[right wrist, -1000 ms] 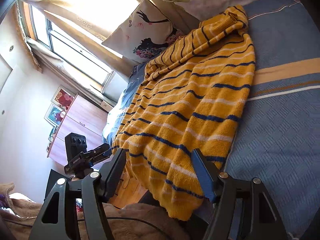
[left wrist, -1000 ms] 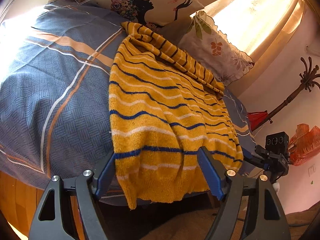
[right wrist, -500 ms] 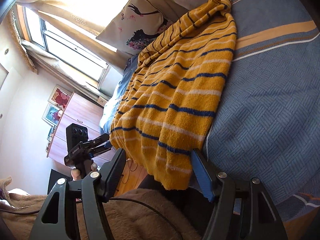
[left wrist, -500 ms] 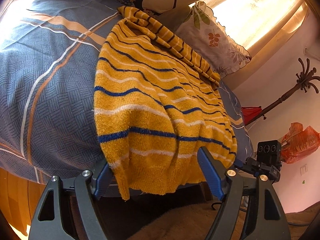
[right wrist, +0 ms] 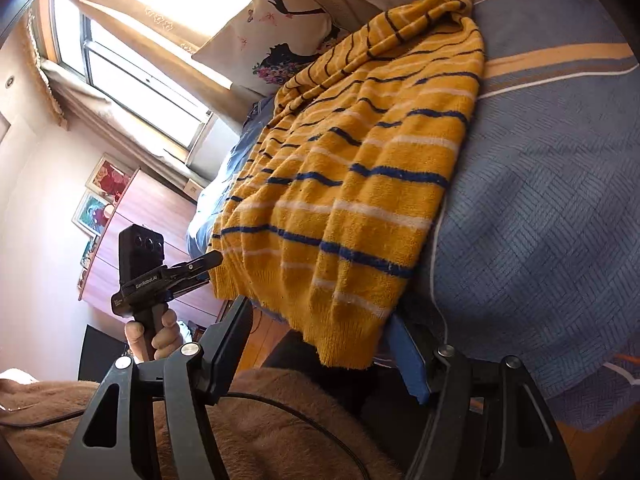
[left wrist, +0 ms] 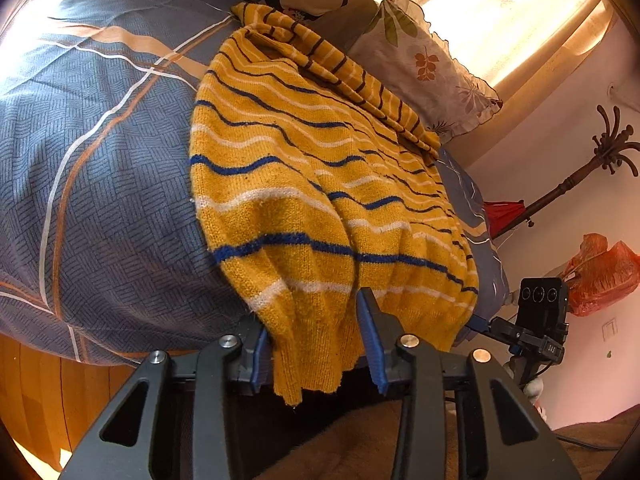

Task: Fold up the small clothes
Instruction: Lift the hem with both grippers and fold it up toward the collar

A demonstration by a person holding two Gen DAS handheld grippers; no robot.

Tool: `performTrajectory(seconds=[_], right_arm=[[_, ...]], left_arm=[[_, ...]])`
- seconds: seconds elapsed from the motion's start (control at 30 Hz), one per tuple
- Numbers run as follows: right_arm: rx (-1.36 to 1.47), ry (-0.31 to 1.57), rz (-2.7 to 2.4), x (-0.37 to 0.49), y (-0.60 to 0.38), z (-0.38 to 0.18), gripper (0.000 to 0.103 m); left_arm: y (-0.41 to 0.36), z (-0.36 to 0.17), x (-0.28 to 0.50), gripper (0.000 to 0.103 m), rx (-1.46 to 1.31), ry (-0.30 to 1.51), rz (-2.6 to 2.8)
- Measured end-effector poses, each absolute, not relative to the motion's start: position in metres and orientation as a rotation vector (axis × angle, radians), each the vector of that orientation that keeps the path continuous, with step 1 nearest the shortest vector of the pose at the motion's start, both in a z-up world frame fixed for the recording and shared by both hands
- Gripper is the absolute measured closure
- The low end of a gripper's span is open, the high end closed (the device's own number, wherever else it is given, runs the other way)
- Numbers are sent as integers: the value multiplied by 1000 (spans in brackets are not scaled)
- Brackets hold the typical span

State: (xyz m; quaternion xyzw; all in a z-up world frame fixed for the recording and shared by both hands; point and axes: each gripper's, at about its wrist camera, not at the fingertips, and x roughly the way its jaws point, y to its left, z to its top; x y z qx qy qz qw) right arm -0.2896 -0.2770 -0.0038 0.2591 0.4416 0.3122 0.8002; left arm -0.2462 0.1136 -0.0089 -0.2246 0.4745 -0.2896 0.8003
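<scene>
A yellow knit sweater (left wrist: 320, 184) with blue and white stripes lies on the bed, its hem hanging over the near edge; it also shows in the right wrist view (right wrist: 360, 184). A sleeve (left wrist: 344, 68) is folded across its far part. My left gripper (left wrist: 316, 344) has narrowed around the hem's left corner, the jaws still a little apart with cloth between them. My right gripper (right wrist: 320, 344) is open, its jaws on either side of the hem's right corner. The left gripper (right wrist: 188, 272) also shows in the right wrist view.
The blue patterned bedspread (left wrist: 92, 168) covers the bed. Two pillows (left wrist: 432, 64) lean at the head under a curtained window (right wrist: 132, 76). A coat rack (left wrist: 580, 176) and an orange bag (left wrist: 600, 272) stand at the right. A wooden dresser (right wrist: 132, 232) is beyond the bed.
Both grippers moved closer to the sweater's hem. The left jaws narrowed around the hem corner. The right jaws stayed wide open.
</scene>
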Motion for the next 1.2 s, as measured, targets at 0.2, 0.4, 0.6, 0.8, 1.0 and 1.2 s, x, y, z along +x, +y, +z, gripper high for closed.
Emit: performTrajectory(seconds=[0.2, 0.4, 0.6, 0.8, 1.0, 1.2], right_arm=[[636, 964, 740, -279, -275, -13, 30], [702, 1005, 721, -267, -273, -32, 84], [799, 881, 797, -283, -293, 0, 92], [840, 661, 927, -326, -323, 68, 97], [732, 647, 763, -332, -334, 76, 96], [670, 854, 565, -312, -334, 21, 51]], left_arm=[[109, -14, -242, 50, -541, 1020, -632], [112, -7, -246, 94, -494, 1009, -561], [128, 34, -273, 94, -531, 889, -610], [131, 93, -319, 98, -475, 740, -710], [139, 80, -302, 98, -515, 772, -677], [133, 48, -290, 98, -474, 854, -589]])
